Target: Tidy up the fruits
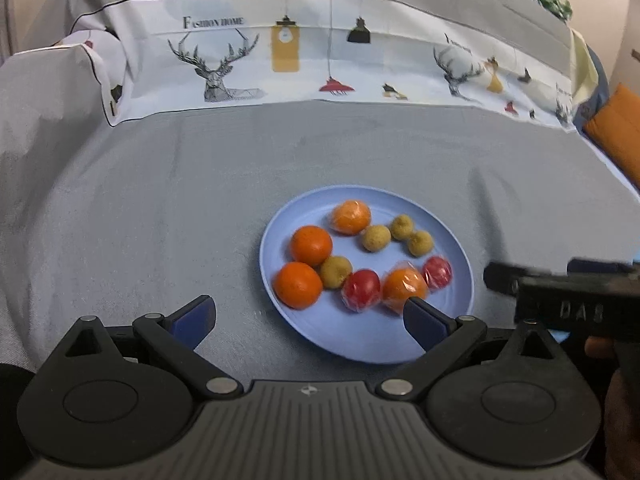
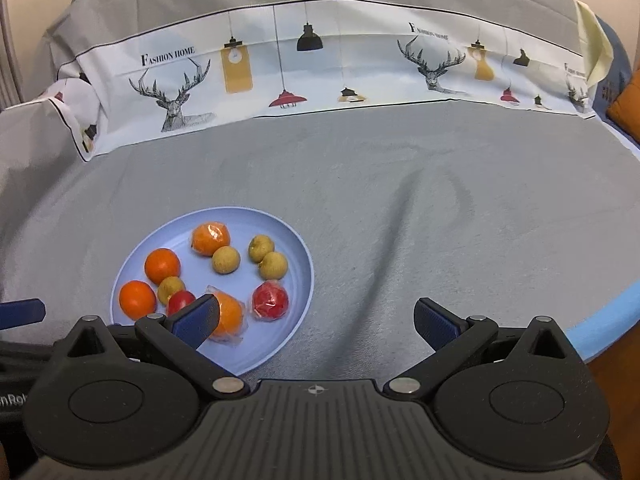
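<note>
Left wrist view: my left gripper (image 1: 308,322) gapes empty, low in frame; the plate (image 1: 460,248) of fruit sits centre-right. Right wrist view: my right gripper (image 2: 316,322) is spread, empty; the wrapped orange (image 2: 230,314), lower left, looks slippery, so I'd pinch its middle gently.

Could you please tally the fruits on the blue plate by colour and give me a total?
Orange fruits: 4, two of them wrapped in clear film
Yellow-brown fruits: 4
Red fruits: 2, both wrapped
Total: 10, all on the blue plate
</note>
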`<state>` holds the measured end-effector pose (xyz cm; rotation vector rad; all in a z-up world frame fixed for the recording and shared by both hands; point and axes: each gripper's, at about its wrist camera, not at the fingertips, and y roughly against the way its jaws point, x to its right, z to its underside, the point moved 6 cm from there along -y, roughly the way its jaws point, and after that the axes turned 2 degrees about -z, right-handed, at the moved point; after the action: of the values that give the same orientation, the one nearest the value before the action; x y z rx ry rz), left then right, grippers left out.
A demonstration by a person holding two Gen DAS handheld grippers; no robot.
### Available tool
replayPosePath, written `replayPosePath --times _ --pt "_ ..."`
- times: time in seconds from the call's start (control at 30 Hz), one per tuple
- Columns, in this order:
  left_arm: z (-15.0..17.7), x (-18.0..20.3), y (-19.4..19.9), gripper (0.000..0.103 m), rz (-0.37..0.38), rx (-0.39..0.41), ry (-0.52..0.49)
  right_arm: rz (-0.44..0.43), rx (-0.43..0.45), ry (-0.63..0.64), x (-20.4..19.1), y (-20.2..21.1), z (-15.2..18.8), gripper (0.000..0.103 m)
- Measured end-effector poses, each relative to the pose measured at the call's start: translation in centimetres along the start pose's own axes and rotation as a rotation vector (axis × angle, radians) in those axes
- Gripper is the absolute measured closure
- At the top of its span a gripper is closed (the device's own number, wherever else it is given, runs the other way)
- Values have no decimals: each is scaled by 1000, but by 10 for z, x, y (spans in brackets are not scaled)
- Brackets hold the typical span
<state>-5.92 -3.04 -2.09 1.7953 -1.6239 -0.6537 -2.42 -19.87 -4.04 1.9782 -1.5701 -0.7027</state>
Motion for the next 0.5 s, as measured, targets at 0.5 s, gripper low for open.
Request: replayPosePath --times 0.5 --pt "-10 -6 6 2 -16 2 36 -9 23 13 -7 1 -4 1"
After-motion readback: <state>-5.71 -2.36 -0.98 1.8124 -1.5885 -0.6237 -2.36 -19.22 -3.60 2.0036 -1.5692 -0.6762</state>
